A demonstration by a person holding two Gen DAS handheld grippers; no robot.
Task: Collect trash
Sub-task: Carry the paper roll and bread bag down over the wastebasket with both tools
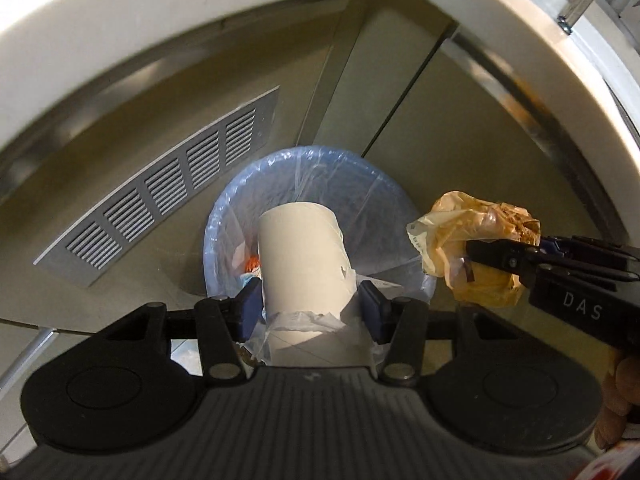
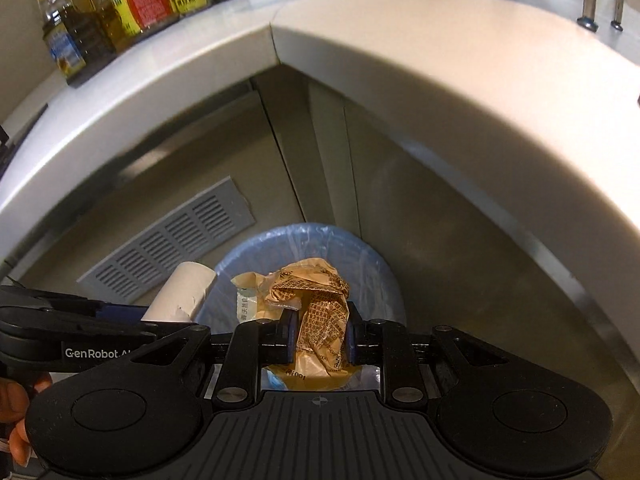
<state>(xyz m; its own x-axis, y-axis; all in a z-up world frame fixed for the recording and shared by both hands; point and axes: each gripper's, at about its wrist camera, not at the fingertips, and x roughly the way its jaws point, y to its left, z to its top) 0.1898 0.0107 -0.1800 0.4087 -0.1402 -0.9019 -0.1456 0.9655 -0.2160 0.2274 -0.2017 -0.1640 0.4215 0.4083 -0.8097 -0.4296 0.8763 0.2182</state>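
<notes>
My left gripper (image 1: 310, 306) is shut on a beige cardboard tube (image 1: 304, 256) with a scrap of clear plastic at its base, held above the blue-lined trash bin (image 1: 224, 216). The tube also shows in the right wrist view (image 2: 182, 294). My right gripper (image 2: 319, 338) is shut on a crumpled yellow-brown plastic wrapper (image 2: 316, 304), held over the bin (image 2: 376, 280). In the left wrist view the wrapper (image 1: 472, 240) hangs at the bin's right edge. Some orange and blue trash lies inside the bin.
The bin stands on the floor in a corner under a white L-shaped countertop (image 2: 400, 52). A grey vent grille (image 1: 168, 188) is set in the cabinet base to the left. Oil bottles and jars (image 2: 132, 4) stand on the counter at the back left.
</notes>
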